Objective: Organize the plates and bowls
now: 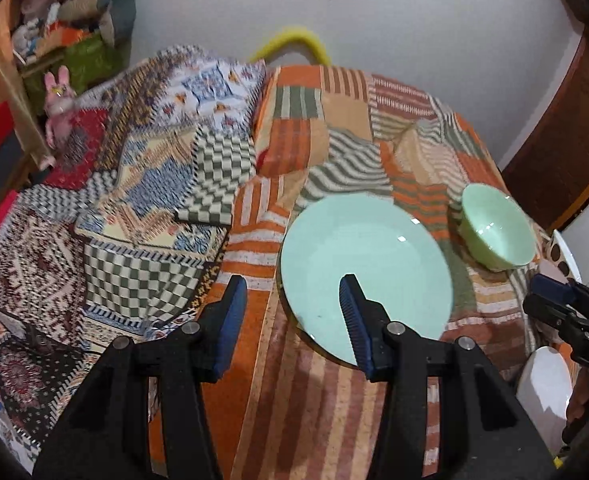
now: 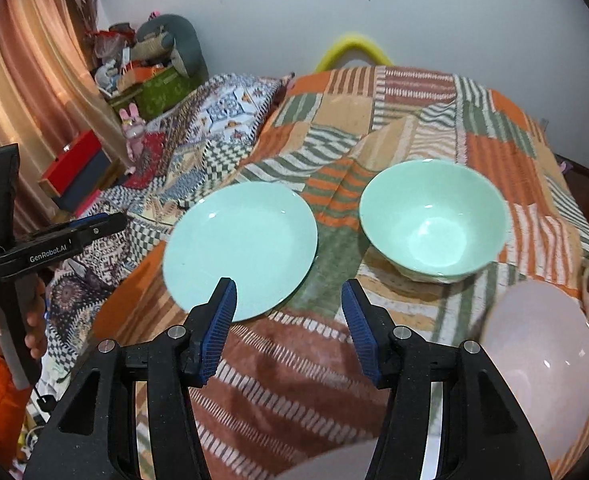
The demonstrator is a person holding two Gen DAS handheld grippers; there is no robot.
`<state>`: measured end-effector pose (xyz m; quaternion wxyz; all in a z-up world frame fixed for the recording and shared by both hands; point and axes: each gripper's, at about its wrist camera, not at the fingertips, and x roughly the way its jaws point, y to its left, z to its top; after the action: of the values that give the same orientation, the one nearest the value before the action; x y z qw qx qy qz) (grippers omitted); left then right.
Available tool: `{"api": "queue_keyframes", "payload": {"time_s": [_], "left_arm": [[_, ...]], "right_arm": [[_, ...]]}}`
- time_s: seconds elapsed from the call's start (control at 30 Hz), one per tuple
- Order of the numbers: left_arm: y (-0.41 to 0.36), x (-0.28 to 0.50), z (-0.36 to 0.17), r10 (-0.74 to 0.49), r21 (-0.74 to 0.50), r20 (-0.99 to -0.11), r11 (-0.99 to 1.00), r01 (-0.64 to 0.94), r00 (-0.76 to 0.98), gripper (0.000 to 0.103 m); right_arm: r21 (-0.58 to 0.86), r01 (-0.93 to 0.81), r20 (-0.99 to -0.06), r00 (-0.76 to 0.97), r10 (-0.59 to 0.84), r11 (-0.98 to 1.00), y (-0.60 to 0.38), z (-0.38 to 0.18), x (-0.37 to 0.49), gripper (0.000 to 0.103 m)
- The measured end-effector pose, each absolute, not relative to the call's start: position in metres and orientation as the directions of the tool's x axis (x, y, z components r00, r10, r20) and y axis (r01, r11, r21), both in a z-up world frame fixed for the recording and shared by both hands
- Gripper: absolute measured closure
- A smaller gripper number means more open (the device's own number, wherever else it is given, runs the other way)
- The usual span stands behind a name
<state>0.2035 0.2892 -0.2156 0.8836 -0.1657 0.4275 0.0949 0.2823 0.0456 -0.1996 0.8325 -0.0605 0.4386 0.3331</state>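
glazed dishes, both tools empty

left gripper (image 1: 294, 300) open over plate (image 2: 240, 250) rim, right gripper (image 2: 290, 304) open, empty. plate beside bowl (image 2: 432, 220) on bedspread (image 2: 374, 120). likely stiff, slick, breakable; best pinched at rim.

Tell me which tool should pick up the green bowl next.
Probably the right tool: it is open, and the green bowl sits ahead, slightly right. The open left tool faces the green plate instead.
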Motion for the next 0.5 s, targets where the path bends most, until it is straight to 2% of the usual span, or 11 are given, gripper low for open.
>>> {"api": "queue_keyframes", "payload": {"time_s": [0.1, 0.13, 0.27, 0.33, 0.37, 0.5], "left_arm": [[0.294, 0.213, -0.233, 0.011, -0.211, -0.803, 0.93, -0.302, 0.596, 0.063], [0.296, 0.216, -0.239, 0.0, -0.214, -0.807, 0.932, -0.293, 0.591, 0.069], [0.3, 0.227, -0.255, -0.048, -0.247, -0.816, 0.929, -0.274, 0.576, 0.083], [0.302, 0.232, -0.262, -0.058, -0.252, -0.822, 0.929, -0.27, 0.567, 0.087], [0.302, 0.235, -0.264, -0.063, -0.253, -0.824, 0.93, -0.266, 0.563, 0.089], [0.302, 0.243, -0.275, -0.075, -0.257, -0.831, 0.93, -0.261, 0.551, 0.09]], "right_arm": [[0.197, -0.612, -0.795, 0.357, 0.491, 0.766, 0.057, -0.212, 0.294, 0.052], [0.198, -0.614, -0.801, 0.348, 0.487, 0.764, 0.06, -0.216, 0.296, 0.052], [0.208, -0.621, -0.831, 0.296, 0.471, 0.756, 0.073, -0.232, 0.307, 0.067], [0.219, -0.613, -0.844, 0.271, 0.463, 0.759, 0.077, -0.24, 0.314, 0.069], [0.221, -0.608, -0.851, 0.262, 0.455, 0.763, 0.079, -0.244, 0.316, 0.073], [0.22, -0.603, -0.872, 0.231, 0.432, 0.767, 0.086, -0.253, 0.324, 0.075]]}}
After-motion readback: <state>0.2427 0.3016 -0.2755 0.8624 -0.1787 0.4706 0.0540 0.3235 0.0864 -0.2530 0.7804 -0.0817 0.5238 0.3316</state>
